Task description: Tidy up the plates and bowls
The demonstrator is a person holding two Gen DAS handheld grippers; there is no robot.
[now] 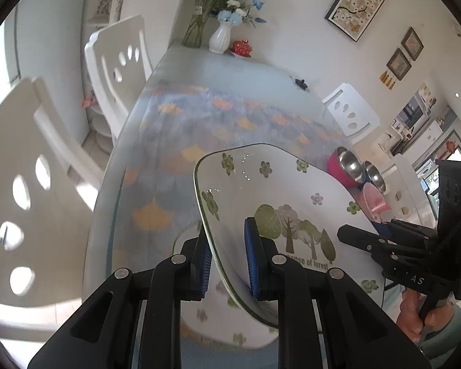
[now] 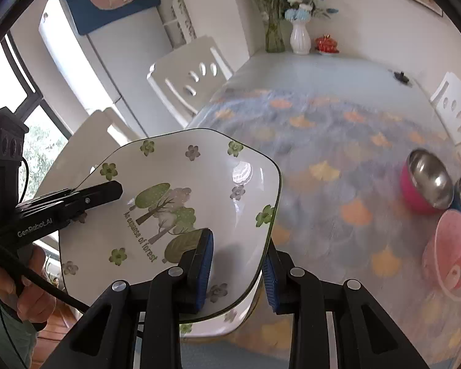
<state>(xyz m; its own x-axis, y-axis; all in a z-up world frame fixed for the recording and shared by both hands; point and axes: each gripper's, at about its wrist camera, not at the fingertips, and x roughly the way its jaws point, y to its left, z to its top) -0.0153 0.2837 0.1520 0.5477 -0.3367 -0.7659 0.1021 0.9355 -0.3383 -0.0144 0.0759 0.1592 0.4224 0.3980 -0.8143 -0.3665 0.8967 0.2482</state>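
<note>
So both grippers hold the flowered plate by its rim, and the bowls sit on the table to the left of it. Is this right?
Not quite. Both the left gripper and the right gripper do clamp the plate by its rim, but the bowls sit on the table to the right of it, not the left. The right wrist view shows this plainly.

We note bright daylight in both views. In the right wrist view it enters through the window point(image 2: 30, 129) at 9 o'clock, which is blown out white. The plate point(image 2: 181, 196) carries a glare patch toward 2 o'clock of its centre; in the left wrist view small specular dots sit on the plate point(image 1: 261, 190). The tablecloth point(image 2: 338, 160) looks smeared, probably motion blur. The steel bowls point(image 2: 430, 181) show hard highlights. Fisheye bending curves the chairs point(image 1: 21, 184), and black vignette rings every corner.
</note>
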